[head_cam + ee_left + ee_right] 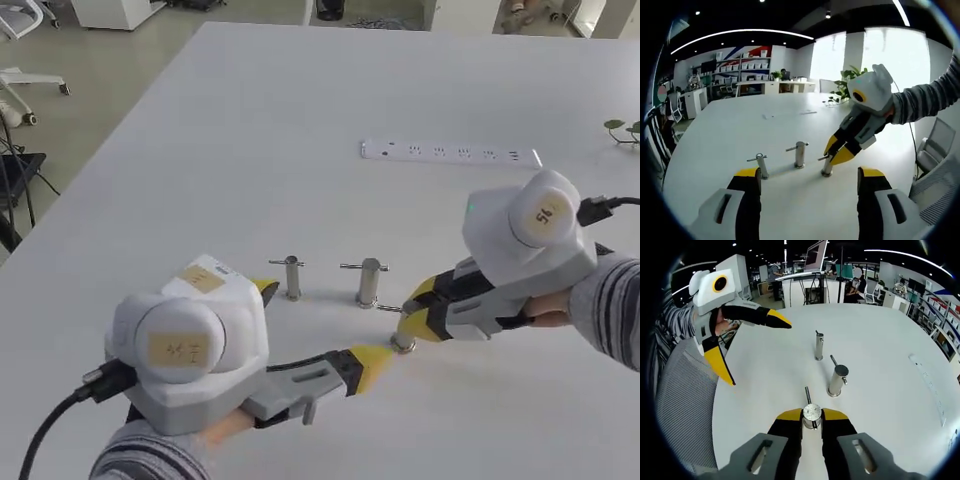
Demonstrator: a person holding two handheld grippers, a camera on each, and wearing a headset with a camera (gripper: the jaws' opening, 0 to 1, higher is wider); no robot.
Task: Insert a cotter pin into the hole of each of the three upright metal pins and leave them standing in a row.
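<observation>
In the head view, 3 upright metal pins stand on the white table [250, 130]. The first pin [292, 279] and second pin [368, 285] stand side by side, each with a cotter pin across its top. The third pin [403, 343] stands nearer the person, clamped between the jaws of the right gripper [414, 318], with a cotter pin [389, 308] jutting from its side. The left gripper [318, 326] is spread wide and holds nothing. A power strip [450, 153] lies farther back. In the left gripper view, the left gripper [809, 176] has its jaws far apart and empty, and the 3 pins stand ahead. In the right gripper view, the right gripper [811, 420] is closed on the third pin, the other 2 pins stand beyond it, and the left gripper hovers spread at the left.
</observation>
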